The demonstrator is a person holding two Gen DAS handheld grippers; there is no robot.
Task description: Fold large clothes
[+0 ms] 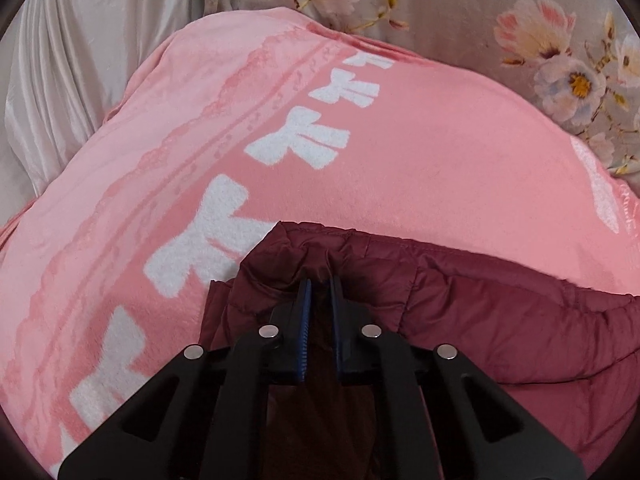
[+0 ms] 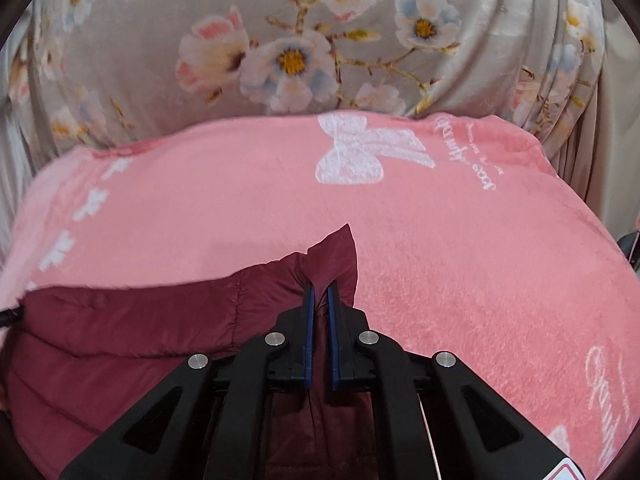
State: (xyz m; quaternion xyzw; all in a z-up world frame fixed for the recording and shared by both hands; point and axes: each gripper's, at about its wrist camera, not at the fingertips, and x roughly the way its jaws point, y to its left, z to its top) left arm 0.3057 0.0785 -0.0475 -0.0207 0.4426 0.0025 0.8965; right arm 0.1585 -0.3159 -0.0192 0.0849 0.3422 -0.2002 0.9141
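A dark red quilted jacket [image 1: 500,320] lies on a pink blanket [image 1: 420,168] with white bow prints. My left gripper [image 1: 320,284] is shut on a bunched corner of the jacket, at the jacket's left end. In the right wrist view the same jacket [image 2: 140,320] stretches to the left, and my right gripper [image 2: 321,290] is shut on its pointed right corner. The jacket edge hangs stretched between the two grippers just above the pink blanket [image 2: 460,260]. The rest of the jacket is hidden under the gripper bodies.
A grey floral fabric [image 2: 280,52] rises behind the blanket, also in the left wrist view [image 1: 560,64]. A pale satin cloth [image 1: 80,72] lies at the far left. A dark object [image 2: 630,244] shows at the blanket's right edge.
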